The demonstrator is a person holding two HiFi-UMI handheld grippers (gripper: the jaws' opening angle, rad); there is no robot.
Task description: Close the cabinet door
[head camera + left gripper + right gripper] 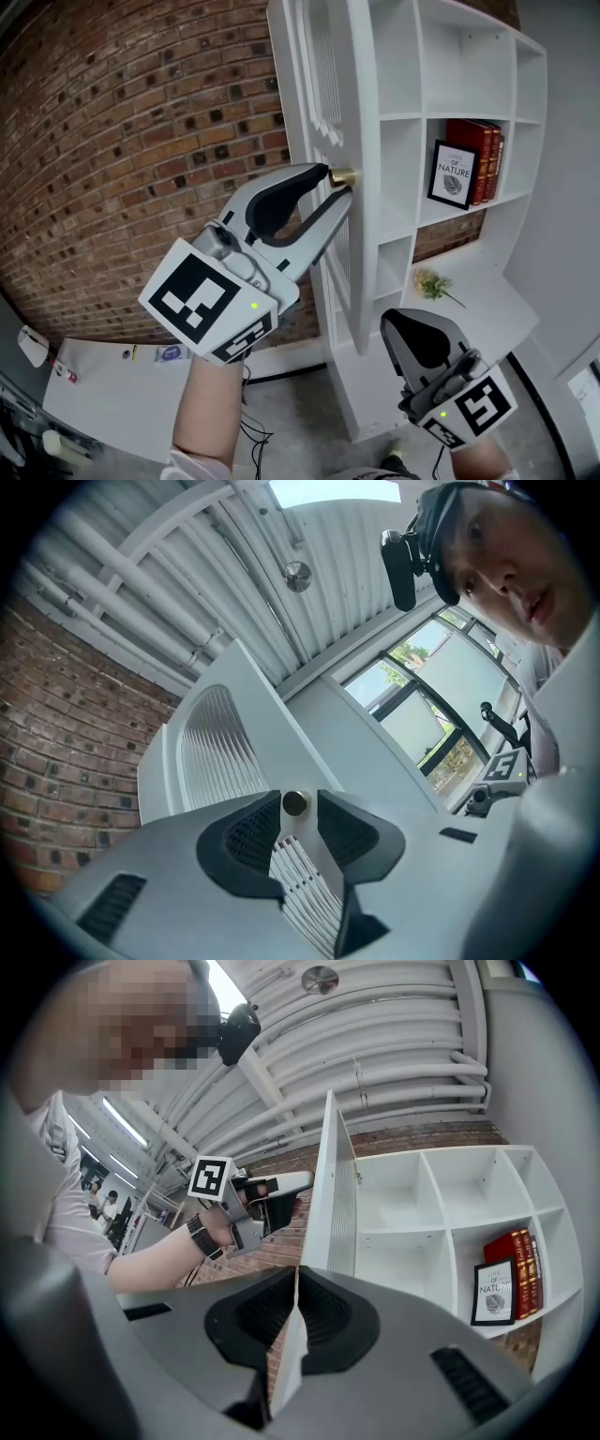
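Observation:
The white cabinet door (354, 103) stands open, edge-on to me, with a slatted panel and a small brass knob (343, 175). My left gripper (337, 185) is raised to the knob, one jaw above it and one below. In the left gripper view the knob (294, 802) sits between the tips of the left gripper (298, 799) with a thin gap on each side, so the jaws are open. My right gripper (401, 323) hangs lower right, shut and empty. In the right gripper view, the right gripper (296, 1274) points at the door's edge (328, 1204).
The white shelf unit (469, 66) holds red books (480, 155), a framed print (455, 173) and a flower sprig (433, 284). A brick wall (141, 122) is left of the door. A white surface (112, 384) lies at the lower left.

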